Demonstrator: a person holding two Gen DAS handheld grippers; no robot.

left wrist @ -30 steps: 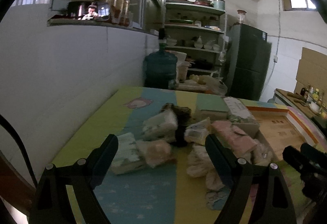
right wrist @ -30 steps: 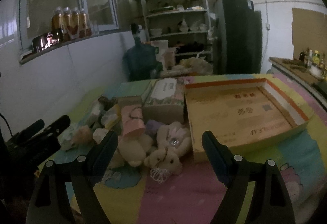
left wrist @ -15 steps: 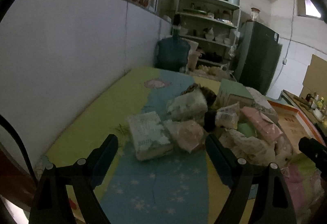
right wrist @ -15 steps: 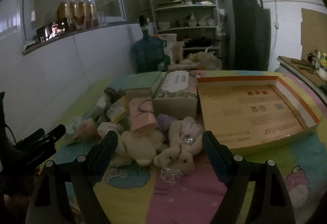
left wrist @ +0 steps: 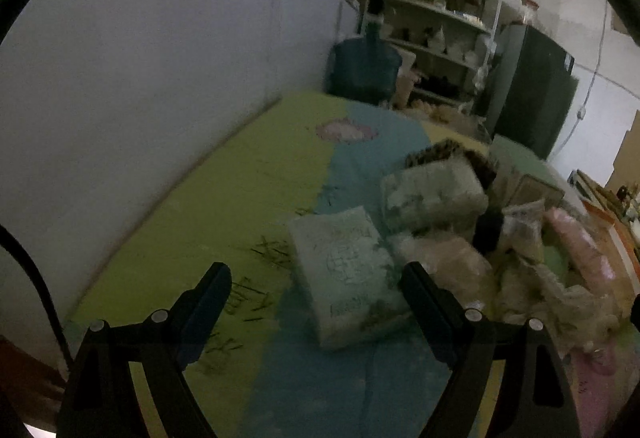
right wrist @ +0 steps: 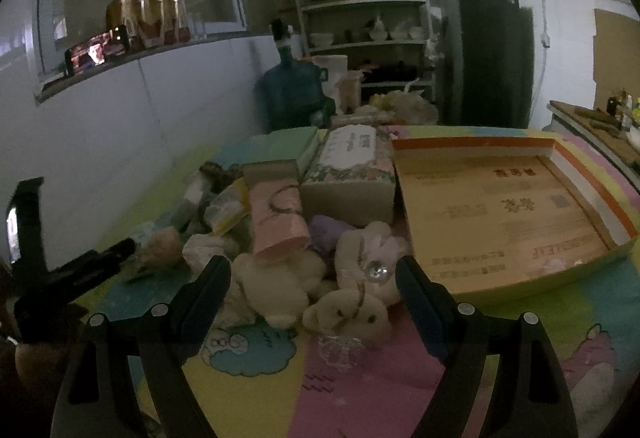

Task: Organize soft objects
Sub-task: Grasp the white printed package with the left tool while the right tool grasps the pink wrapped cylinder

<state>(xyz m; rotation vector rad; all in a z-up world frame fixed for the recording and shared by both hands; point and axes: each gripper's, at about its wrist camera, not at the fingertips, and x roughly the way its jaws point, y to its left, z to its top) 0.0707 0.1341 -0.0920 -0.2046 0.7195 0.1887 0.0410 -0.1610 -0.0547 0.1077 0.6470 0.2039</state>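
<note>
Tissue pack (left wrist: pixel 346 274) between wide-spread left tool (left wrist: pixel 316 280) fingers; plush toys (right wrist: pixel 352 302) between wide right tool (right wrist: pixel 314 272)

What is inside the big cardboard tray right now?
The cardboard tray shows only its printed brown floor; no soft objects are in it. The plush toys lie outside, by its left wall. Its near-left corner is hidden behind the right hand-held gripper.

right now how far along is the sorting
Barely started. Done: nothing, the cardboard tray holds no soft items. In hand: nothing, the left claw is open, pointed at the pale green pack, and the right claw is open near the plush toys. Left: the whole pile beside the tray.
</note>
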